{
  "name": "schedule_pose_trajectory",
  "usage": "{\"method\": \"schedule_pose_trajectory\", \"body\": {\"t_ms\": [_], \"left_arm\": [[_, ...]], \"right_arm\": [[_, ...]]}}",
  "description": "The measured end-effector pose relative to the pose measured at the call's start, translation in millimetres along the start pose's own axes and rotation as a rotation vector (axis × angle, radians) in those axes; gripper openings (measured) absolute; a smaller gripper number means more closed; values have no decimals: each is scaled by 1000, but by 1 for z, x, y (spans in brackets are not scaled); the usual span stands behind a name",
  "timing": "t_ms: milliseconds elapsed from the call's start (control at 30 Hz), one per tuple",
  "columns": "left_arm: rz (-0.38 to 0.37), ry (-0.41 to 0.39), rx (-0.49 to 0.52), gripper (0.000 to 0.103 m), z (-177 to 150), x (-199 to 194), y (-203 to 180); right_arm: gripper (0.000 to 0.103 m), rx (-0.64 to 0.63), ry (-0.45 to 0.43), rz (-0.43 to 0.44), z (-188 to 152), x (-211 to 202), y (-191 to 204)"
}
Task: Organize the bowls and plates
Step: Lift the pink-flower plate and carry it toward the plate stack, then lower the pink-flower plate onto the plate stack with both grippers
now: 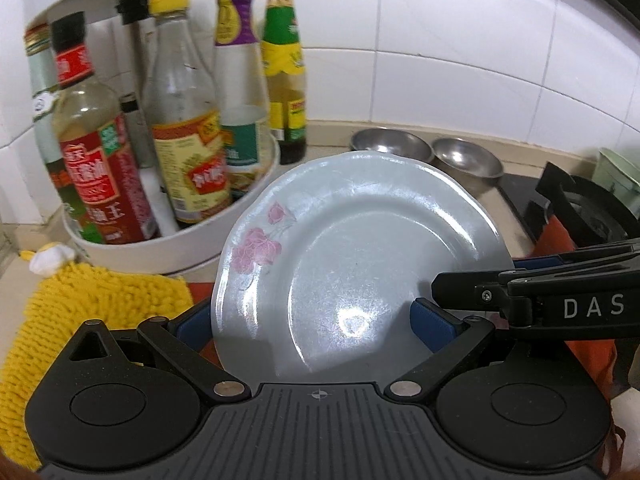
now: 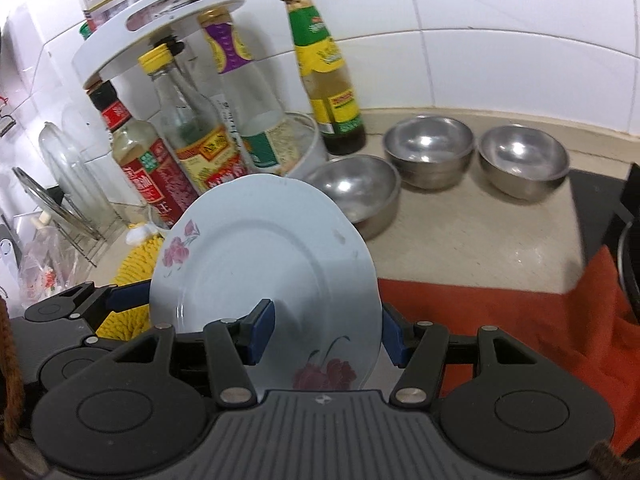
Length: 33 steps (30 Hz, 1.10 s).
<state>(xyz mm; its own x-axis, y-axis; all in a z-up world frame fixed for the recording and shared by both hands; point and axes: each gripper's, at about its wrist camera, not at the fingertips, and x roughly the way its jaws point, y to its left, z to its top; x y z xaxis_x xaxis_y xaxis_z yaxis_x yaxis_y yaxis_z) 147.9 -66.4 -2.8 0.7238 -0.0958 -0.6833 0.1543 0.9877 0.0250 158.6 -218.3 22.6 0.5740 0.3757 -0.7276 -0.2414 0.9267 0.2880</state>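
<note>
A pale blue plate (image 1: 352, 248) with pink flowers on its rim is held tilted above the counter by both grippers. My left gripper (image 1: 312, 316) is shut on its lower part, one blue pad at the left rim and the other on its face. My right gripper (image 2: 328, 334) is shut on the same plate (image 2: 260, 264), one pad on the face and one behind the right rim. Three empty steel bowls (image 2: 352, 196) (image 2: 430, 152) (image 2: 524, 164) stand on the counter beyond the plate. Two of these bowls (image 1: 390, 146) (image 1: 466, 162) show in the left wrist view.
A white two-tier rack (image 1: 176, 240) full of sauce bottles stands at the back left, with one bottle (image 2: 320, 68) beside it. A yellow cloth (image 1: 92, 312) lies under the left hand, a red cloth (image 2: 520, 320) to the right. A dish rack with glass lids (image 2: 60, 200) is far left, a stove (image 1: 580, 208) far right.
</note>
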Motion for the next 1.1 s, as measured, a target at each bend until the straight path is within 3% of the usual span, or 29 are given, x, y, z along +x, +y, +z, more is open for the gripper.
{"method": "schedule_pose_trajectory", "body": {"t_ms": [700, 1100], "left_arm": [[-8, 74, 3, 101, -25, 2, -33], [30, 87, -20, 101, -34, -4, -39]], "right_arm": [[53, 31, 80, 0, -27, -11, -29], [53, 7, 108, 24, -34, -13, -32]]}}
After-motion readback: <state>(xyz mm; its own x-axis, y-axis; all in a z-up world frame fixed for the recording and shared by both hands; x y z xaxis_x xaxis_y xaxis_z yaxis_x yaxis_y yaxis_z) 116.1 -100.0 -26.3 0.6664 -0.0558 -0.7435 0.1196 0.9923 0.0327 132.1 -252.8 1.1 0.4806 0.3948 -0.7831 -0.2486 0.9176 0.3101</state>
